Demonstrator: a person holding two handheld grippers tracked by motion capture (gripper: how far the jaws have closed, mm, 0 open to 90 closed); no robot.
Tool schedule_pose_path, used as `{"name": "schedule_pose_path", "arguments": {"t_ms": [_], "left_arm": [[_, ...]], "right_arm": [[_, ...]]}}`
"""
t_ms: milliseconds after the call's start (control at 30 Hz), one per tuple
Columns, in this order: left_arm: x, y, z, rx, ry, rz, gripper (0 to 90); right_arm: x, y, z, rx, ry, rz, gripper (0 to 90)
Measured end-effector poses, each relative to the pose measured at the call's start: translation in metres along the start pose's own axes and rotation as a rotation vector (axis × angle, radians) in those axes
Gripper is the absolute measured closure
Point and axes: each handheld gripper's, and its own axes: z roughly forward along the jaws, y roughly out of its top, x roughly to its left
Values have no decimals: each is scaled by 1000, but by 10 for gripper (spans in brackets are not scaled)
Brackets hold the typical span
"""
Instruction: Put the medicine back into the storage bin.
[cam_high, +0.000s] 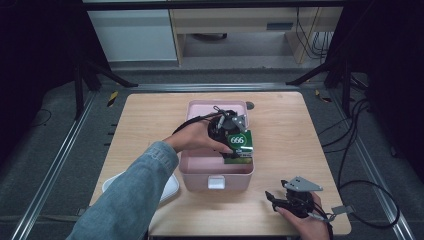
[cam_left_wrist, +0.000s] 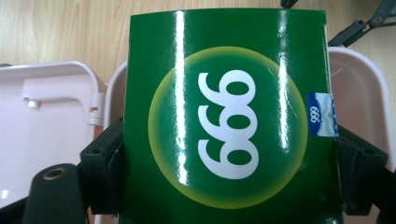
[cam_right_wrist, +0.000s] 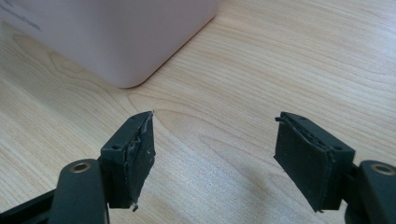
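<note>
- Green box (cam_high: 240, 147) marked 666, glossy, pinched across its width by the left gripper (cam_high: 231, 134); both jaws pressed flat on opposite side walls, as seen in the left gripper view (cam_left_wrist: 224, 121).
- Held over the open pink case (cam_high: 216, 172), lower end already inside the cavity near its right wall; judged to be mid-placement into the case or mid-removal from it, direction not determinable.
- Grip across the narrow sides leaves the printed face clear and keeps the jaws off the case walls; judged deliberate for a tight compartment.
- Case lid (cam_left_wrist: 46, 121) folded back, hinge visible just beside the box edge; latch tab (cam_high: 216, 182) facing the person.
- Left forearm in a denim sleeve (cam_high: 131, 195) reaching diagonally across the bench (cam_high: 150, 115) from lower left, wrist bent down, hand (cam_high: 192, 137) wrapped over the gripper body.
- Right gripper (cam_high: 294, 196) resting low at the near right corner of the bench, well apart from the case; jaws spread, nothing between them, bare wood beneath (cam_right_wrist: 212, 154).
- Right gripper aimed toward the case corner (cam_right_wrist: 126, 70); judged parked, on standby.
- White tray-like item (cam_high: 167, 187) partly hidden under the sleeve; identity not clear.
</note>
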Motion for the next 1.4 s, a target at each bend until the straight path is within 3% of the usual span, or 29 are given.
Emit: {"name": "schedule_pose_path", "arguments": {"t_ms": [867,1400], "left_arm": [[-6,-19,44,25,-56,-29,158],[-8,-30,67,43,-66,-43,157]], "right_arm": [[1,0,0,4,6,-5,283],[2,-1,1,7,7,-4,280]]}}
